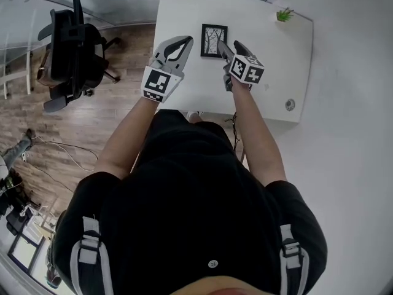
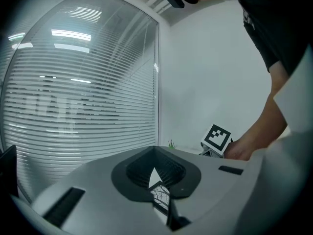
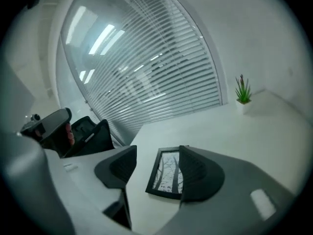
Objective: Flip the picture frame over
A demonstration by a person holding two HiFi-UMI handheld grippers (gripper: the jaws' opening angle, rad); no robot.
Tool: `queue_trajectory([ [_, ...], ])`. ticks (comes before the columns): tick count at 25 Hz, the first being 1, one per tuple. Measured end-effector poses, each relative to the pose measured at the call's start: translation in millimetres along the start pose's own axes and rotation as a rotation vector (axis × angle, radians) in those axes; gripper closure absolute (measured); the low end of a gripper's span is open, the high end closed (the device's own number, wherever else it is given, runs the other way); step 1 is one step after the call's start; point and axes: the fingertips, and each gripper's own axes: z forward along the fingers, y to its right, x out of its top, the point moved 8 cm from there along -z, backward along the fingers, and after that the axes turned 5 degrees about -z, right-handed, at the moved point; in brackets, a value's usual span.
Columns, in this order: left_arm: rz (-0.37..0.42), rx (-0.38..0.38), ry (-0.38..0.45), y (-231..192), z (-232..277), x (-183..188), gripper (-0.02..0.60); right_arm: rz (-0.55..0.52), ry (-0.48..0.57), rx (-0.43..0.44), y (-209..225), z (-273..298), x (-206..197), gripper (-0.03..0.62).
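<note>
The black picture frame (image 1: pixel 214 40) lies flat on the white table (image 1: pixel 184 5), its tree picture facing up. My right gripper (image 1: pixel 231 46) hovers at the frame's right edge, open and holding nothing. In the right gripper view the frame (image 3: pixel 165 174) lies on the table beyond the jaws, and the right jaw covers its right edge; the right gripper (image 3: pixel 156 173) does not touch it. My left gripper (image 1: pixel 183 42) is shut and empty, a little left of the frame. Through its closed tips in the left gripper view (image 2: pixel 155 174) only a sliver of the picture (image 2: pixel 160 196) shows.
A small potted plant (image 1: pixel 284 15) stands at the table's far right corner. A round cable grommet (image 1: pixel 290 105) sits near the front right edge. A black office chair (image 1: pixel 70 48) stands on the wood floor left of the table. A white wall runs along the right.
</note>
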Motion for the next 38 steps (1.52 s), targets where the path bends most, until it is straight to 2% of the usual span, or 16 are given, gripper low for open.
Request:
queue_trajectory([
  [5,-0.014,0.021,0.018,10,-4,20,0.575,-0.148,0.074,0.147,-28,-29,35,0.33],
  [11,0.018,0.022,0.064,31,-17,46,0.575,-0.305,0.2,0.244,-59,-78,67,0.353],
  [15,0.017,0.003,0.086,46,-28,61,0.575,-0.445,0.292,0.314,-87,-113,81,0.427],
  [19,0.029,-0.016,0.105,64,-40,76,0.575,-0.522,0.373,0.365,-107,-148,88,0.45],
  [24,0.028,-0.052,0.133,85,-58,96,0.575,-0.583,0.457,0.372,-120,-181,94,0.52],
  [29,0.025,-0.079,0.133,99,-62,100,0.575,-0.614,0.49,0.36,-122,-202,97,0.573],
  [38,0.027,-0.117,0.145,119,-60,100,0.574,-0.615,0.501,0.348,-117,-226,89,0.583],
])
